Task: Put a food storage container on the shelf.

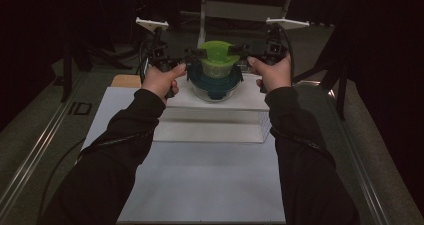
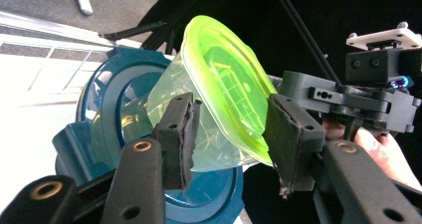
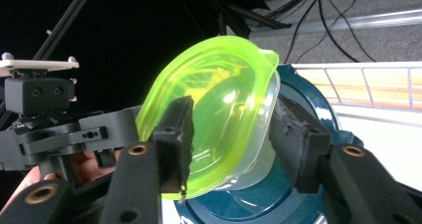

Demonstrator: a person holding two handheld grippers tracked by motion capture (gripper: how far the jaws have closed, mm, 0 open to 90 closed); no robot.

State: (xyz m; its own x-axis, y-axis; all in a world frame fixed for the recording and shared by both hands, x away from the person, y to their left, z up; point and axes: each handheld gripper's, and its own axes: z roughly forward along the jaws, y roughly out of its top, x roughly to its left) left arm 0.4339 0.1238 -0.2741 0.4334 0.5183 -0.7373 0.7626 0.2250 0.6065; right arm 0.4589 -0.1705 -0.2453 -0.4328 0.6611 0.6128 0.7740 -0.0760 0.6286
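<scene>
A small clear container with a lime-green lid (image 1: 218,55) sits tilted on top of a larger clear container with a teal lid (image 1: 215,82), on a raised white platform (image 1: 180,101). My left gripper (image 1: 195,54) comes in from the left and my right gripper (image 1: 241,50) from the right, both at the green lid's height. In the left gripper view the green-lidded container (image 2: 224,84) lies between the spread jaws of my left gripper (image 2: 231,139), above the teal lid (image 2: 107,99). In the right gripper view my right gripper (image 3: 236,139) stands open around the green lid (image 3: 219,99).
The platform stands on a white table sheet (image 1: 200,180). A wooden block (image 1: 125,80) lies left of it. Dark stand legs (image 1: 340,80) rise beside the table on both sides. Metal rails (image 1: 45,135) run along the table edges.
</scene>
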